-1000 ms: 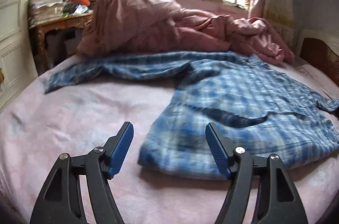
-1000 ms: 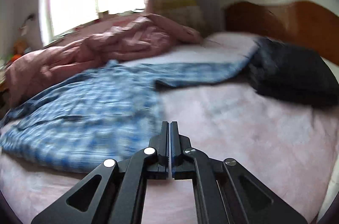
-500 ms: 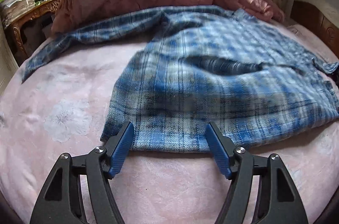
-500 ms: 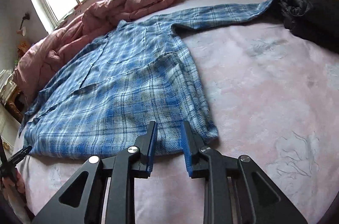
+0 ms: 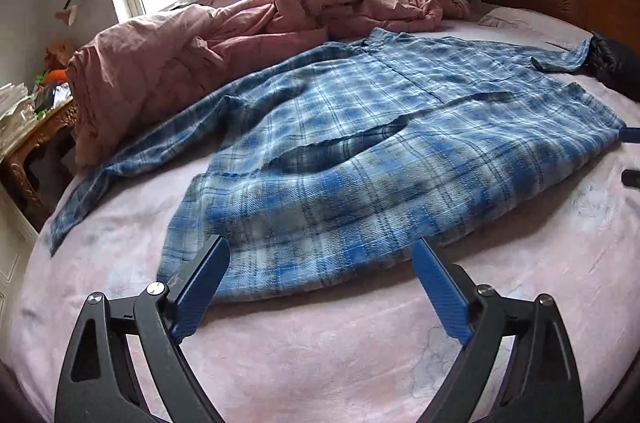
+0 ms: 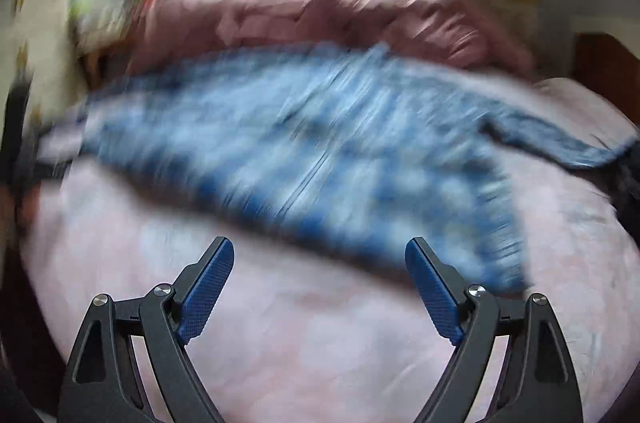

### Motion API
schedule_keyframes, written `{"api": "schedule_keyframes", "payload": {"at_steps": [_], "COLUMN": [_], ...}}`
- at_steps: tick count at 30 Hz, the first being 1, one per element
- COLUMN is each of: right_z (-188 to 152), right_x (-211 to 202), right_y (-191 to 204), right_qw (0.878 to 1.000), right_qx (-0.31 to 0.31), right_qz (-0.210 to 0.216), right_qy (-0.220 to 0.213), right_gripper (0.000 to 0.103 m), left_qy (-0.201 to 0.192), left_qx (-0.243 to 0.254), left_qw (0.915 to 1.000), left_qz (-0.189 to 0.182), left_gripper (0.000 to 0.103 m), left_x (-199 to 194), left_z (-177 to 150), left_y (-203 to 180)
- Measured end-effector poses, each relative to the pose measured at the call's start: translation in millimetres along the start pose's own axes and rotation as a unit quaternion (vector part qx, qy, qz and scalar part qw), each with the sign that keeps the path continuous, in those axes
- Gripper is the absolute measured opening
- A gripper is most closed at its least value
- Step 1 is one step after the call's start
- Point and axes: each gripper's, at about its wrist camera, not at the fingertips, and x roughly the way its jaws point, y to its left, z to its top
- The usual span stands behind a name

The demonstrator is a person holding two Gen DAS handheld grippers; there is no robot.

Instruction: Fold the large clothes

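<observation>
Left claw (image 5: 320, 283): standing wide open, gripping nothing, hovering low over the bed (image 5: 320, 363) with the blue pads straddling the near hem.
Right claw (image 6: 320, 287): also spread wide and empty; view heavily blurred, so exact height over the sheet not readable.
Shirt (image 5: 380, 159): lying spread on the bed directly ahead of both claws, hem nearest, collar farthest, one sleeve (image 5: 132, 159) trailing off ahead-left of the left claw, the other reaching far ahead-right toward a dark garment (image 5: 616, 67).
Front panel: lying rucked, with an open fold gaping across the middle ahead of the left claw.
Quilt (image 5: 224, 39): heaped beyond the collar, well ahead of both claws, touching or nearly touching the shirt's far edge.
Step in hand: likely taking the two hem corners to start a fold.
Doing it well: dropping each claw onto a corner, not the mid-hem; pinching both fabric layers together; keeping the pink sheet out of the bite.
Pairing: closing both claws at matching points, then lifting evenly to keep the hem straight.
Smoothing: probably worth flattening the gaping panel first, otherwise creasing into the fold.
Risk: loose flannel slipping from a shallow pinch; dragging toward the quilt snagging the collar.
</observation>
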Motion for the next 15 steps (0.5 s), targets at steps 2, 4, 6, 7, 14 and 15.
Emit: {"api": "schedule_keyframes", "payload": {"at_steps": [2,4,6,7,14,15], "right_z": [5,10,11,14,16,15], "right_x": [7,23,31,33,42,40], "right_y": [15,25,23,18,-31,-36], "right_qw": [0.999,0.991,0.988,0.989,0.977,0.98], "right_qx": [-0.02,-0.053,-0.059,-0.048,-0.006,0.005], "right_qz": [-0.036,-0.119,-0.134,-0.13,-0.207,-0.193], "right_qy": [0.017,0.039,0.046,0.049,0.051,0.048], "right_gripper": [0.089,0.089,0.089,0.089,0.087,0.065], "left_qy": [0.009,0.038,0.057,0.058,0.072,0.081], "left_qx": [0.051,0.077,0.068,0.06,-0.011,-0.033], "left_qw": [0.9985,0.9963,0.996,0.9961,0.9832,0.9862], "left_qz": [-0.02,0.007,0.015,0.031,0.167,0.141], "left_gripper": [0.097,0.1,0.103,0.103,0.005,0.003], "left_x": [0,13,24,27,48,50], "left_z": [-5,-11,-9,-7,-10,-12], "left_y": [-17,-30,-30,-27,24,34]}}
